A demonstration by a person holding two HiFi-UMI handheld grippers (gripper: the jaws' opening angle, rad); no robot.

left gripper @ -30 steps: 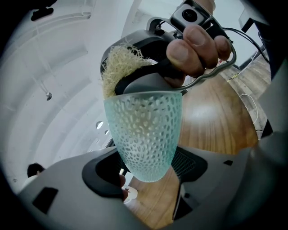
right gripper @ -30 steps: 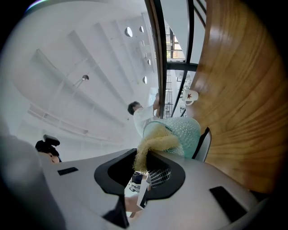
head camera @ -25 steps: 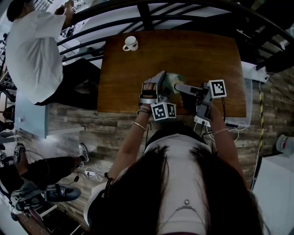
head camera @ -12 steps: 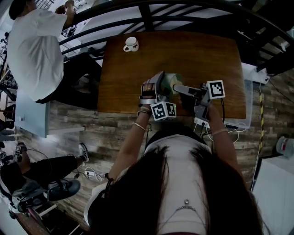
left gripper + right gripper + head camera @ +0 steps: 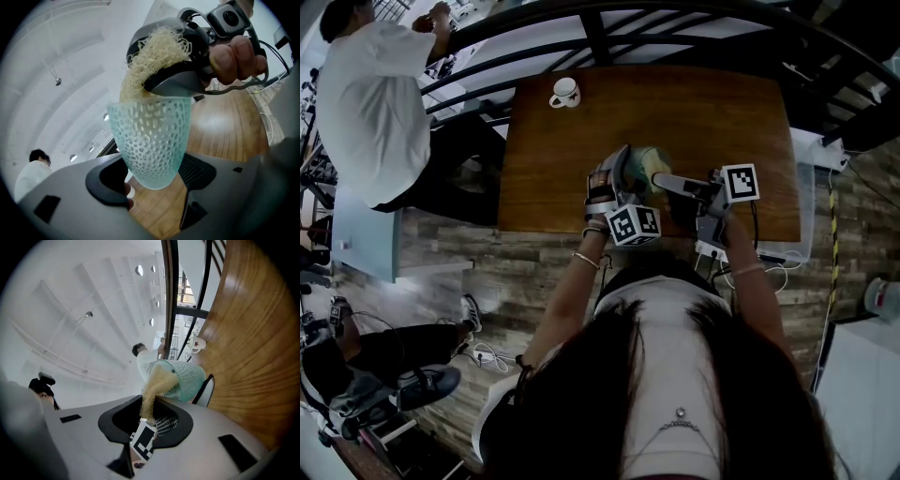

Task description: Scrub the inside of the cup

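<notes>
A pale green cup (image 5: 150, 140) with a dimpled wall sits between the jaws of my left gripper (image 5: 152, 173), which is shut on its lower part. My right gripper (image 5: 147, 420) is shut on a straw-coloured fibre scrubber (image 5: 157, 387) whose far end is pushed into the mouth of the cup (image 5: 187, 378). In the left gripper view the scrubber (image 5: 152, 56) bulges over the cup's rim, with the right gripper (image 5: 185, 70) behind it. From the head view both grippers meet above the near edge of the table, left gripper (image 5: 628, 171) and right gripper (image 5: 661, 180), with the cup (image 5: 649, 165) between them.
The brown wooden table (image 5: 722, 112) carries a white mug (image 5: 565, 91) at its far left corner. A person in a white shirt (image 5: 370, 103) stands left of the table beside a dark railing (image 5: 591, 28). Cables (image 5: 773, 255) lie by the table's near right edge.
My left gripper has rolled a little with the cup in it. The right gripper and scrubber have stayed where they were.
</notes>
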